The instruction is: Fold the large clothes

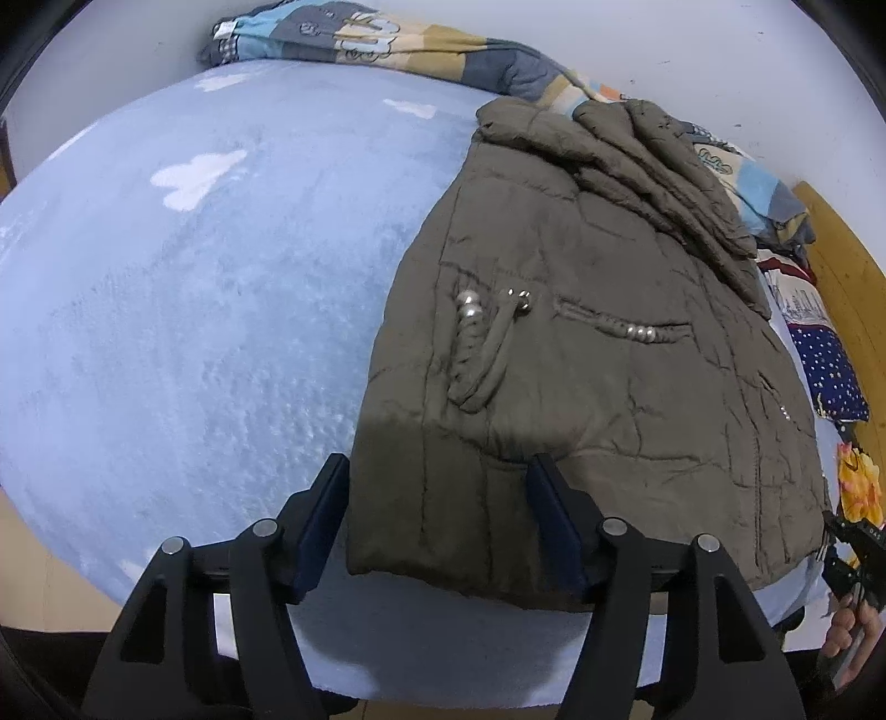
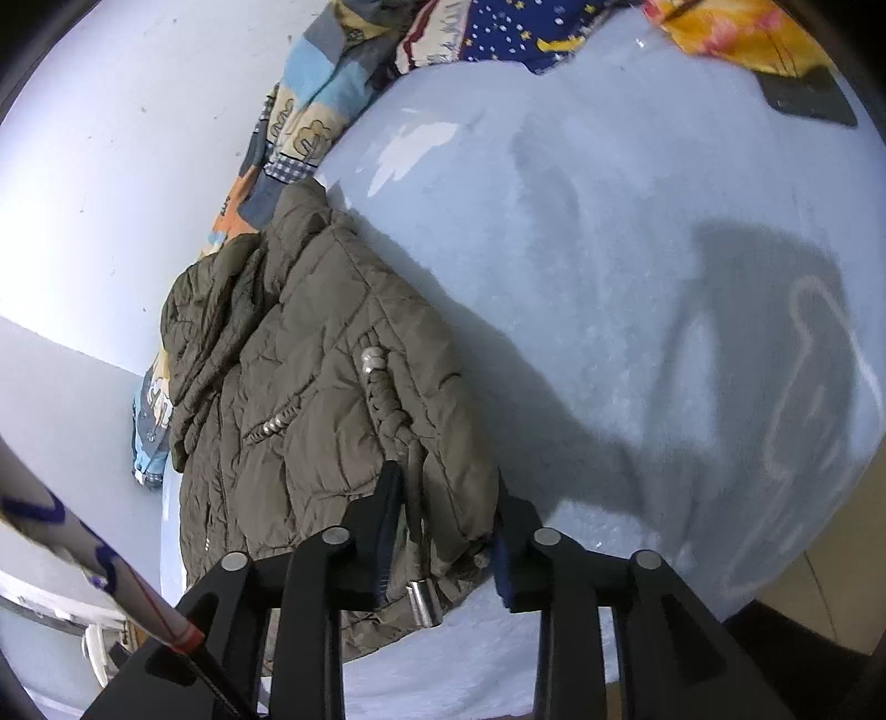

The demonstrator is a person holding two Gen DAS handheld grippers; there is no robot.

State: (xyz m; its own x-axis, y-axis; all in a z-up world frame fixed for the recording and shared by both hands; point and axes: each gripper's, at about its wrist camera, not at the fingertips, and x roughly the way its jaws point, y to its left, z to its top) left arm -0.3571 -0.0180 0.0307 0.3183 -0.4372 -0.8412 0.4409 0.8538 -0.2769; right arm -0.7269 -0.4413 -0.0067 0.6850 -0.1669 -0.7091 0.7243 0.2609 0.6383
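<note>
An olive quilted jacket (image 1: 598, 354) lies folded on a light blue fleece bedspread (image 1: 194, 310), with braided cords and silver beads on its front. My left gripper (image 1: 437, 476) is open, its fingers on either side of the jacket's near left corner at the hem. In the right wrist view the jacket (image 2: 310, 399) lies to the left, and my right gripper (image 2: 448, 498) is open around its near corner, with a cord and silver toggle between the fingers. The bedspread (image 2: 637, 266) fills the right of that view.
A patchwork quilt (image 1: 387, 44) is bunched along the white wall behind the jacket. Star-print (image 1: 830, 365) and orange cloths (image 1: 858, 487) lie at the right bed edge by a wooden headboard (image 1: 847, 260). A dark flat object (image 2: 808, 94) lies far right.
</note>
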